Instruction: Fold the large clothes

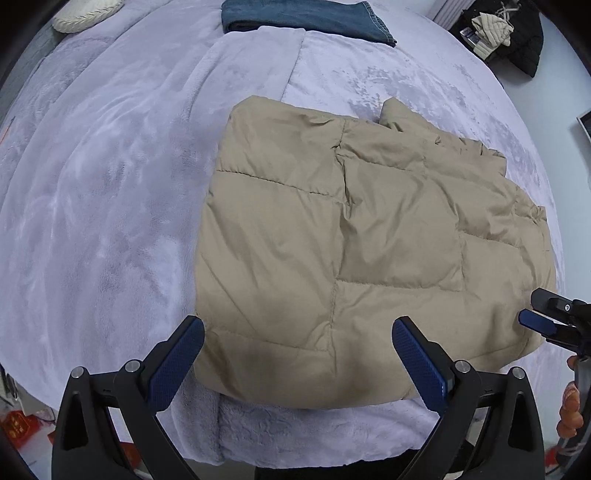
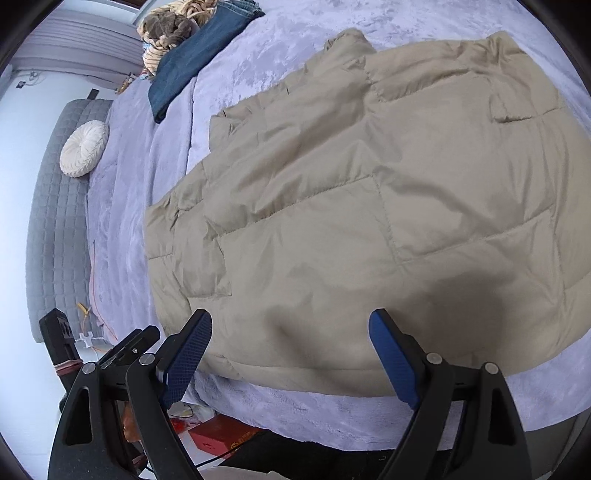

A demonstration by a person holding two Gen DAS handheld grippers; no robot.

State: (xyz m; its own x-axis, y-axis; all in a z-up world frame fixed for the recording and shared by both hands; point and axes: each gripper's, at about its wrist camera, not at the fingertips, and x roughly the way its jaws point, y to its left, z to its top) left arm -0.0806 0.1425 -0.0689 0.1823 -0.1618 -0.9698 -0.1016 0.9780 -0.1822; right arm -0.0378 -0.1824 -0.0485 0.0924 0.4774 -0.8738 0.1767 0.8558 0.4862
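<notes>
The bed (image 1: pixel 110 184) is carrying a big tan puffer jacket (image 1: pixel 351 240), lying flat near the close edge and looking already folded in on itself, so I'm guessing one more fold is left. Folded jeans (image 1: pixel 306 18) are sitting at the far end. Left hand-held gripper (image 1: pixel 297 343) and right hand-held gripper (image 2: pixel 290 339) are both hovering spread wide over the near hem, pinching nothing.

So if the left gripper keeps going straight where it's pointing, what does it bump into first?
Most likely the beige puffy jacket: the left gripper, jaws open and empty, points steeply down at its near hem on the bed. Depth is hard to judge.
</notes>
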